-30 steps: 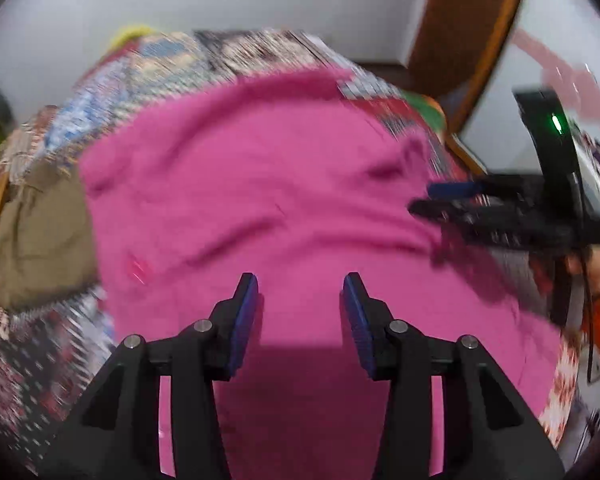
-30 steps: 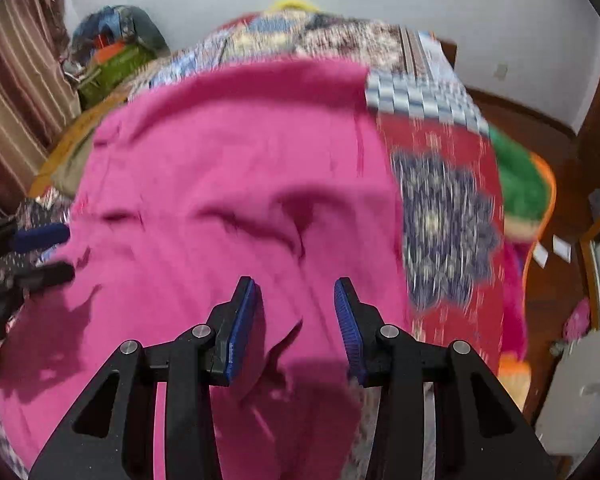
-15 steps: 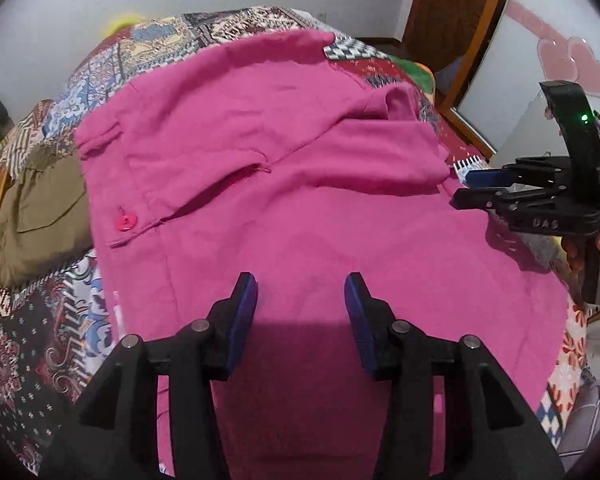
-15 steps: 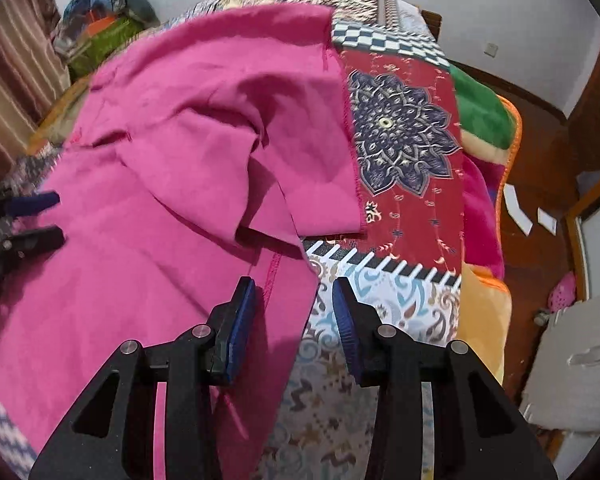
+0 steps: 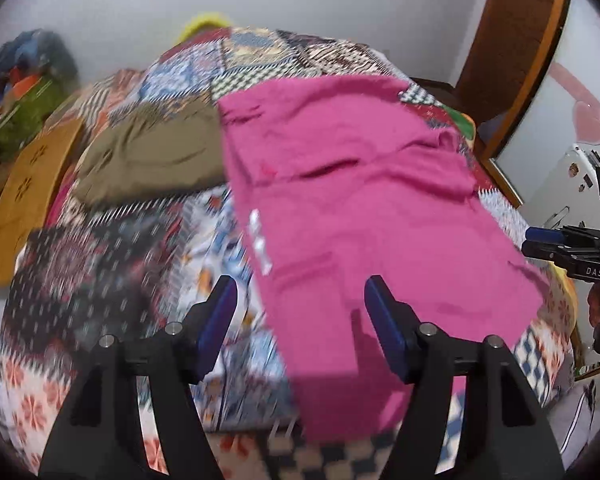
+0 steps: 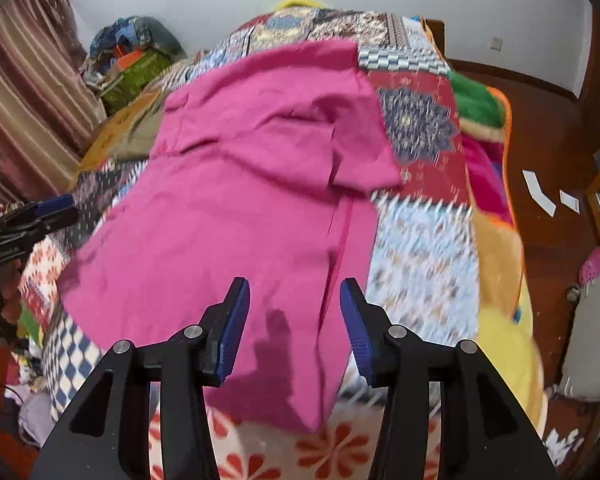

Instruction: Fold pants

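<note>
Pink pants (image 5: 360,208) lie spread along the patchwork bed, also seen in the right wrist view (image 6: 252,184), with a fold of cloth near the far right side. My left gripper (image 5: 300,308) is open and empty, above the near left edge of the pants. My right gripper (image 6: 294,316) is open and empty, above the near end of the pants by a seam. The right gripper also shows at the right edge of the left wrist view (image 5: 556,244), and the left gripper shows at the left edge of the right wrist view (image 6: 40,216).
Olive-brown pants (image 5: 152,156) lie on the patchwork quilt (image 5: 100,280) left of the pink ones. A pile of bags and clothes (image 6: 132,56) sits at the far left by a striped curtain (image 6: 24,84). Wooden floor (image 6: 548,184) and a door (image 5: 512,28) lie to the right.
Both grippers have pulled back and up from the pants, and their jaws stand wider apart. The left gripper has shifted left, so the quilt and the olive pants now show.
</note>
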Demonstrator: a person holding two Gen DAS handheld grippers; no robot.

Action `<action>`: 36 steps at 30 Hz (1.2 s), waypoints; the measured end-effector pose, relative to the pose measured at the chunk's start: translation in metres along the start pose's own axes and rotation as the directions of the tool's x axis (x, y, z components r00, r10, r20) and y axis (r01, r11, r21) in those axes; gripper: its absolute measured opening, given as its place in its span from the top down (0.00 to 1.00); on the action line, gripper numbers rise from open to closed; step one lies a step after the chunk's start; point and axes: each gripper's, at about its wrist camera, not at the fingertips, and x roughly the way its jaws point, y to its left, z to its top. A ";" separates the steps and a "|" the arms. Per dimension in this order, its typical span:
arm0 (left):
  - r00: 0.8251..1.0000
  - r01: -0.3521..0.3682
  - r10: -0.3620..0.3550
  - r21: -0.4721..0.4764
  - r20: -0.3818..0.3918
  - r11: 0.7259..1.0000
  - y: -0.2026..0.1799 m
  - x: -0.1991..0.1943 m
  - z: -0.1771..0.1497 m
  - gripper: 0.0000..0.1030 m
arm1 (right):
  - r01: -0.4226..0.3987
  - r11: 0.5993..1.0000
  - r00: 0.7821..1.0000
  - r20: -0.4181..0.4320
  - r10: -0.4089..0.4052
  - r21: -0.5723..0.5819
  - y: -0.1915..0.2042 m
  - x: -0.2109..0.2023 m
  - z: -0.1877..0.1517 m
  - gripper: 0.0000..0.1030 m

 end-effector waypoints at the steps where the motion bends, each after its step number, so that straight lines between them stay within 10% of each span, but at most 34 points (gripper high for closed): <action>1: 1.000 0.001 -0.001 -0.013 -0.003 1.000 0.003 -0.004 -0.008 0.36 | -0.002 1.000 1.000 -0.008 0.002 0.002 0.003 0.000 -0.004 0.58; 11: 0.995 0.091 -0.094 -0.090 -0.038 0.992 0.011 -0.015 -0.050 0.37 | 0.017 0.998 0.999 -0.047 -0.014 0.066 0.007 0.003 -0.036 0.58; 25: 0.987 0.145 -0.150 -0.085 -0.060 0.986 -0.002 -0.005 -0.048 0.72 | 0.022 0.996 0.999 -0.032 -0.019 0.088 0.004 0.005 -0.037 0.58; 36: 0.979 0.174 -0.186 -0.131 -0.084 0.976 0.005 0.000 -0.050 0.73 | -0.008 0.995 1.000 -0.022 0.010 0.102 -0.001 0.005 -0.035 0.65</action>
